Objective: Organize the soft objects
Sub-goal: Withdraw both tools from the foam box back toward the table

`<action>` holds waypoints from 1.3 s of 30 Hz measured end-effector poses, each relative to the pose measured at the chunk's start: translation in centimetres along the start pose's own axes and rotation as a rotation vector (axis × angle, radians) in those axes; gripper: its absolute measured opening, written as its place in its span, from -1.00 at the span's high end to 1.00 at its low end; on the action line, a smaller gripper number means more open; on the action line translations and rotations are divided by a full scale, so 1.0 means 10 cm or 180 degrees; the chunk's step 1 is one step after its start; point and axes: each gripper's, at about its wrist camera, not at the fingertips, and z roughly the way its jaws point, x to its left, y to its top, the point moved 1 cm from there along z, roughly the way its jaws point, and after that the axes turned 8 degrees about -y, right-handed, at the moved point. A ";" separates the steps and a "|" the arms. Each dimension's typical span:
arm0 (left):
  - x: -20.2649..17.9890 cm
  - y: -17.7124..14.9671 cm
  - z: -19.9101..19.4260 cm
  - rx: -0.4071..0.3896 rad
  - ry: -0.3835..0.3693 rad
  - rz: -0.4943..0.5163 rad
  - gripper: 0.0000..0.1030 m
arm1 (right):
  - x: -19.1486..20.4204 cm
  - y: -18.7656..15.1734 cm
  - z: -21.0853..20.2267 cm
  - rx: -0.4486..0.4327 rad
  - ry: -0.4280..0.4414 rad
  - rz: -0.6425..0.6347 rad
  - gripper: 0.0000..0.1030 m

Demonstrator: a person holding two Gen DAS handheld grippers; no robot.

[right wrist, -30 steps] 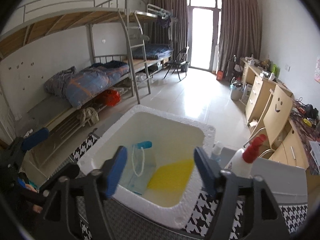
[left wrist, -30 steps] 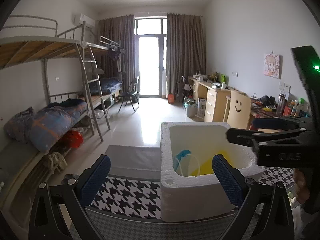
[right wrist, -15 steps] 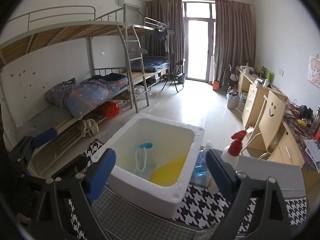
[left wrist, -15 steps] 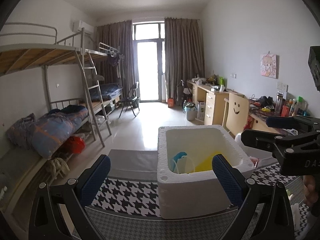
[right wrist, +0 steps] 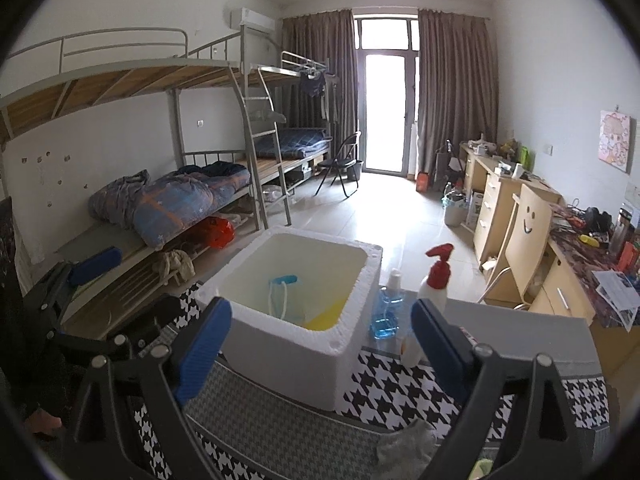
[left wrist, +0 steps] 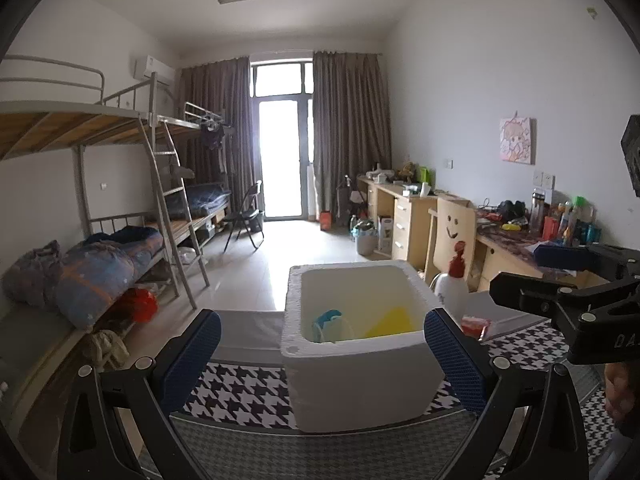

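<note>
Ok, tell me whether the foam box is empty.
Not empty. The white foam box holds a yellow item and a blue-topped item with white loops at its bottom.

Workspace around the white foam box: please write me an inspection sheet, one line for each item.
Surface: table under a houndstooth cloth.
Job's things: white foam box holds a face mask and a yellow cloth; a grey cloth lies near the table's front edge.
Clutter: red-topped spray bottle, blue liquid bottle, both beside the box.
Grippers: left gripper open, nothing between the pads; right gripper open, jaws just widened, nothing held.
Cables: nothing seen.
Surroundings: bunk beds, desks, curtains.
</note>
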 end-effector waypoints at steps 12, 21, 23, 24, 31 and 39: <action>-0.23 0.01 -0.23 -0.0119 -0.0174 0.0049 -0.98 | -0.11 -0.19 -0.34 -0.0136 -0.0069 0.0039 -0.82; -0.40 -0.02 -0.39 -0.0192 -0.0300 0.0100 -0.98 | -0.25 -0.31 -0.59 -0.0259 -0.0153 0.0106 -0.82; -0.44 -0.04 -0.40 -0.0193 -0.0311 0.0107 -0.98 | -0.28 -0.34 -0.63 -0.0277 -0.0164 0.0131 -0.82; -0.46 -0.05 -0.40 -0.0179 -0.0323 0.0119 -0.98 | -0.30 -0.36 -0.66 -0.0289 -0.0184 0.0146 -0.82; -0.58 -0.11 -0.41 -0.0139 -0.0445 0.0135 -0.98 | -0.35 -0.49 -0.82 -0.0349 -0.0295 0.0172 -0.82; -0.70 -0.17 -0.41 -0.0116 -0.0535 0.0155 -0.98 | -0.50 -0.59 -0.92 -0.0361 -0.0374 0.0295 -0.82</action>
